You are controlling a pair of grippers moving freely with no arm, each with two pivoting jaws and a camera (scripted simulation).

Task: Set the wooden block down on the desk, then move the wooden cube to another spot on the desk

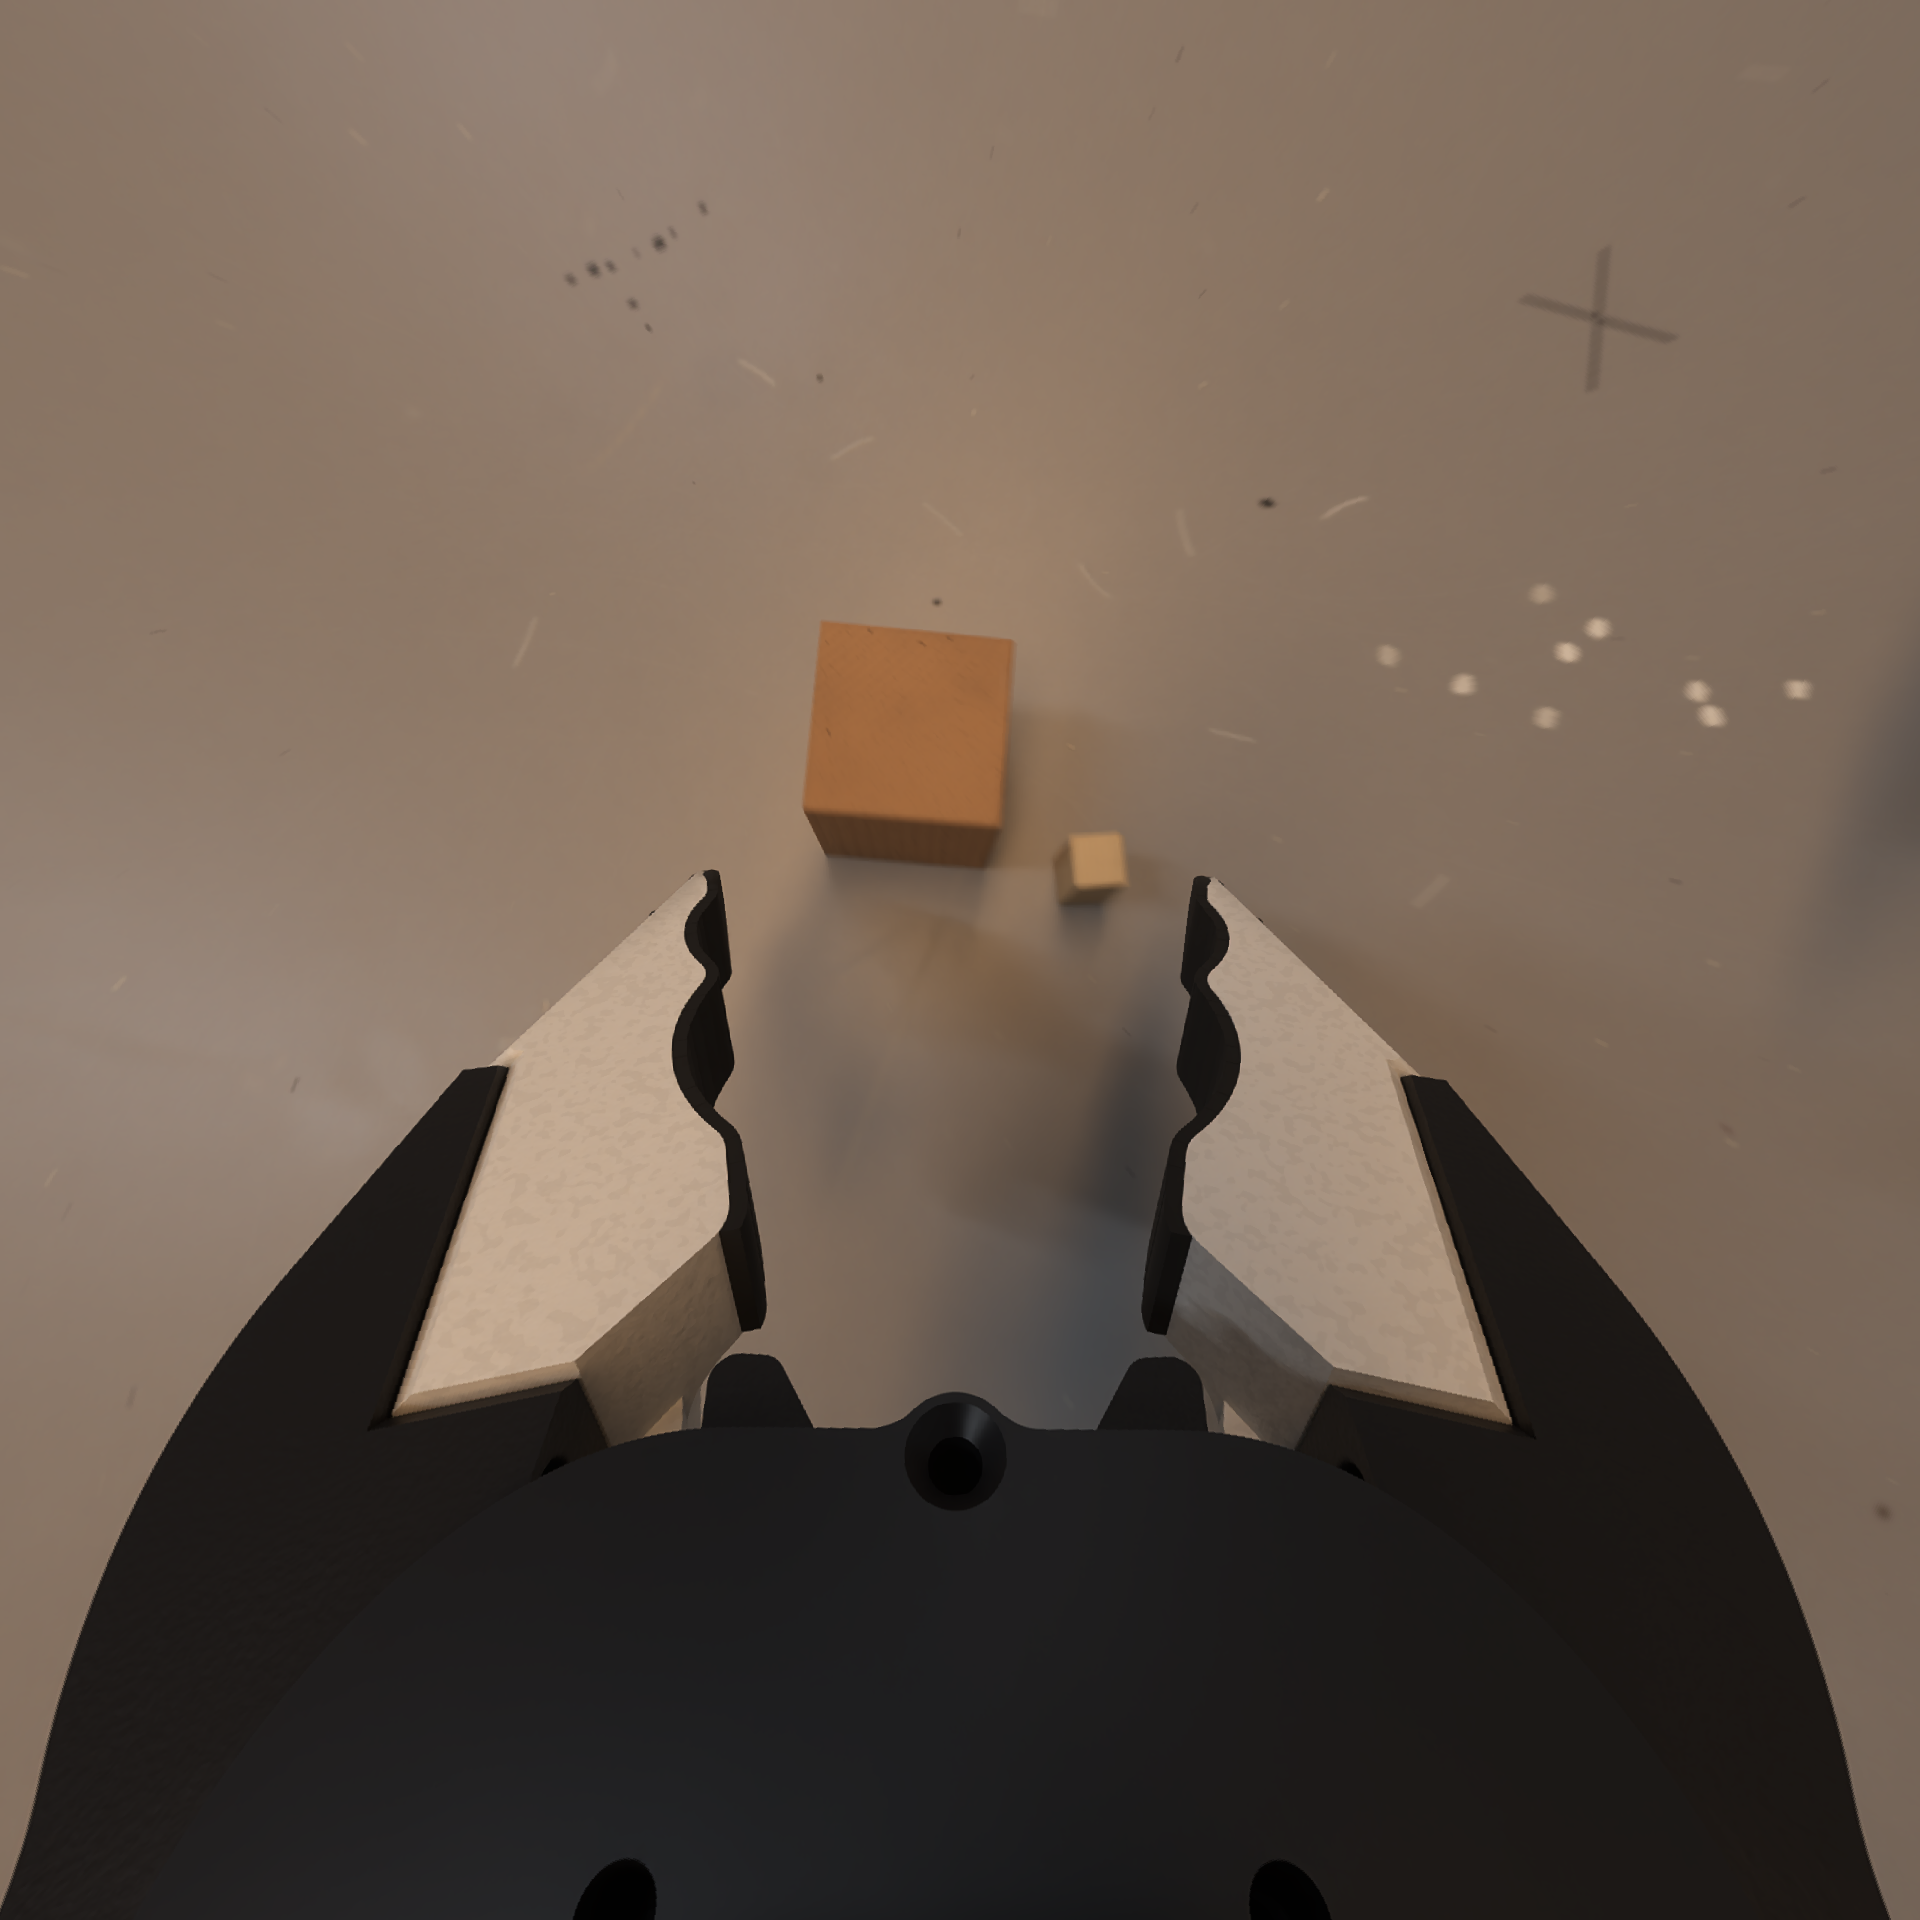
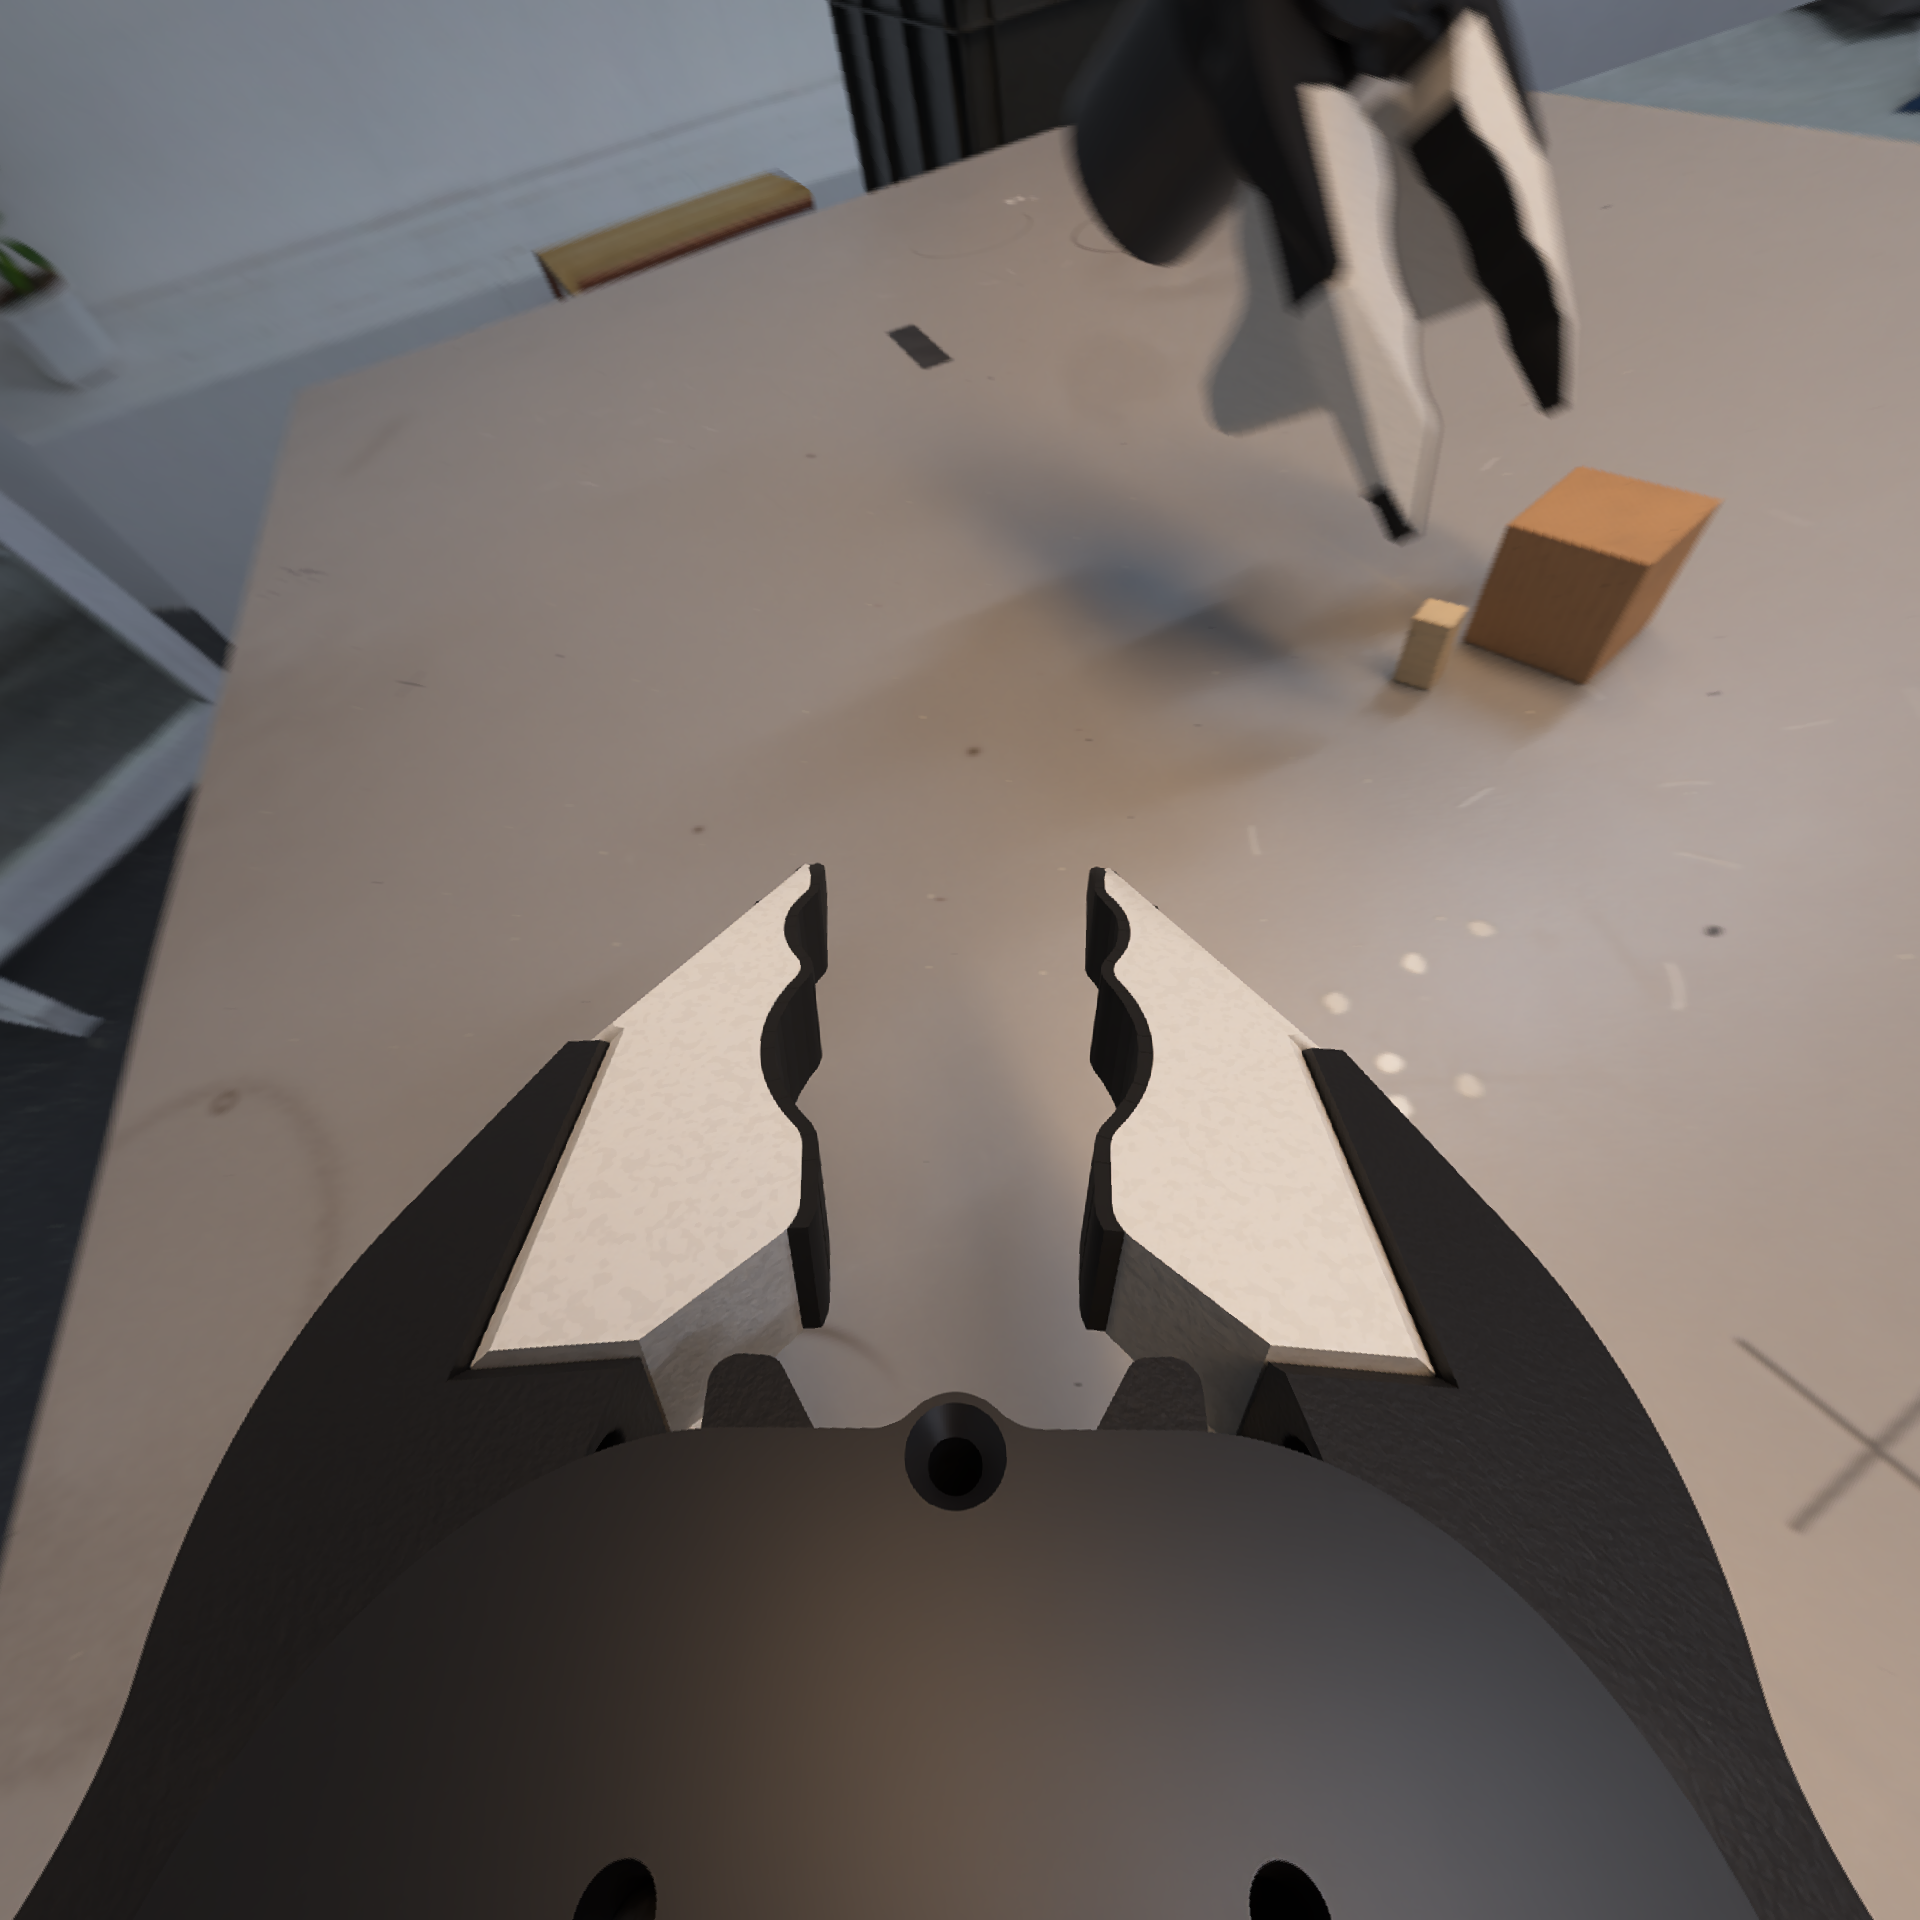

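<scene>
A large orange-brown wooden cube (image 1: 906, 740) rests on the beige desk (image 1: 416, 520). A small pale wooden block (image 1: 1093, 864) stands just beside it, at its near right corner. My left gripper (image 1: 954, 883) is open and empty, hovering above the desk and looking down at both. In the right wrist view the cube (image 2: 1590, 571) and the small block (image 2: 1429, 644) sit at the far right, with the left gripper (image 2: 1475, 457) in the air above them. My right gripper (image 2: 954, 873) is open and empty over the middle of the desk, well short of them.
A pencilled cross (image 1: 1598, 317) marks the desk at the far right, also seen in the right wrist view (image 2: 1860, 1449). Beyond the desk's far edge stand a dark ribbed crate (image 2: 935, 73) and a wooden bench (image 2: 675, 234). A white-framed glass cabinet (image 2: 73, 707) stands left.
</scene>
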